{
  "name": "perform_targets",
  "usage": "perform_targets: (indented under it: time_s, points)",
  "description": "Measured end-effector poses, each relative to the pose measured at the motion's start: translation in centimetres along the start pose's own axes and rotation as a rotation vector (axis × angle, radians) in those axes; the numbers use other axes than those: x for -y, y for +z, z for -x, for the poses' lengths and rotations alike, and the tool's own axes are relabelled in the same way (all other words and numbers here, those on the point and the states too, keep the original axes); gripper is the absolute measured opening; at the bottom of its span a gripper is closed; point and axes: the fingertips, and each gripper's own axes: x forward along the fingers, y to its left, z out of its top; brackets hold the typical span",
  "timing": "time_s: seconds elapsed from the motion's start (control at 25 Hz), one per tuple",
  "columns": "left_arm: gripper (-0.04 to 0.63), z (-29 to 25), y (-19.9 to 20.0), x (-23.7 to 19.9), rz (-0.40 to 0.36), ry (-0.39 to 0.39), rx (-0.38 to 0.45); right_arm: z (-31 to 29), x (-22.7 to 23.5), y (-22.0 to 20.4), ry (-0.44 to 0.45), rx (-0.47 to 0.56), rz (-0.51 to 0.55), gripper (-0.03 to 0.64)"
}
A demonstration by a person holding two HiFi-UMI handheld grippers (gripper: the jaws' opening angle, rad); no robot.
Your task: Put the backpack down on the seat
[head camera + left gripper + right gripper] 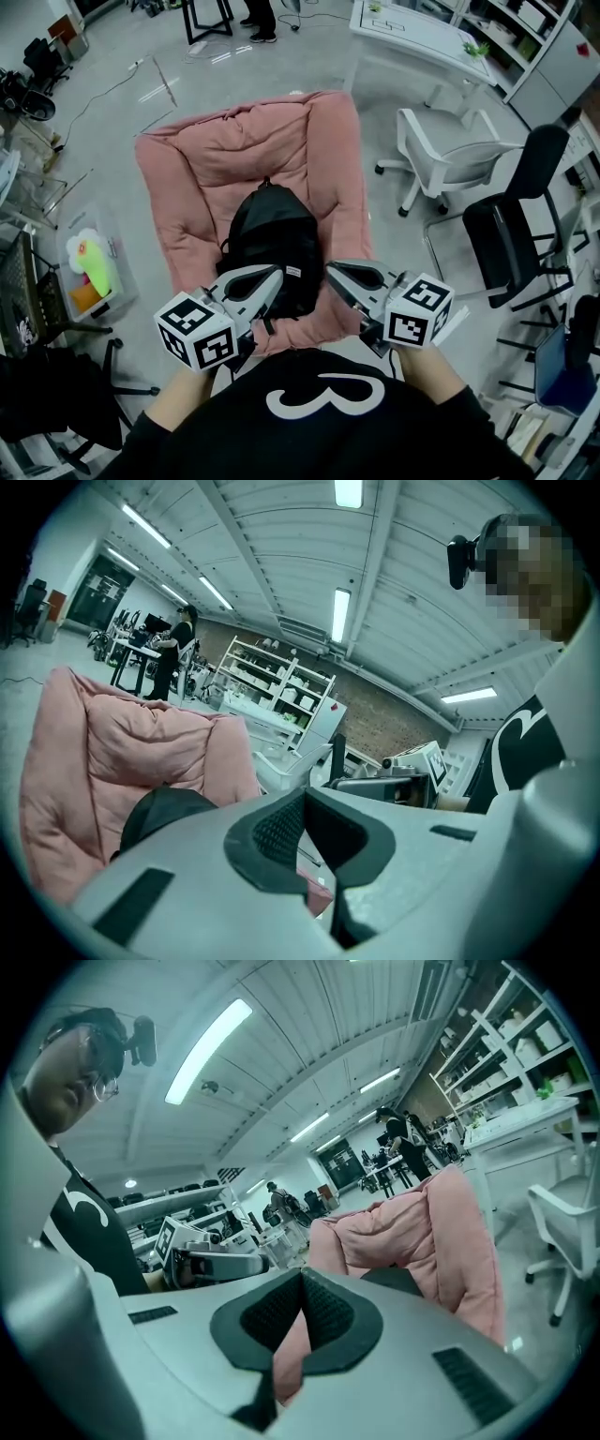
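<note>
Backpack (272,244) is lying on the pink seat (187,159), long axis running away from the person, just ahead between the left hand-held gripper (269,277) and right hand-held gripper (337,273), both sitting shut and empty, the left nearer

Backpack (272,246) on seat (206,159); office chairs (448,155) right.

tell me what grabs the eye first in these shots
A big pink seat fills the middle of the floor, with a black backpack sitting on its cushion. Nearest the camera, the left gripper and right gripper are held side by side at the seat's front edge, both shut and empty.
</note>
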Motion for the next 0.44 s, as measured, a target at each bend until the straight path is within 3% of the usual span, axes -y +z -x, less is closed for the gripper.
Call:
perform_targets:
  time_s: [0.44]
  points:
    - [0.006,-0.11,-0.22,-0.19,-0.019,0.012,-0.018,-0.26,0.12,-0.14,-0.01,-0.008,0.006,0.003]
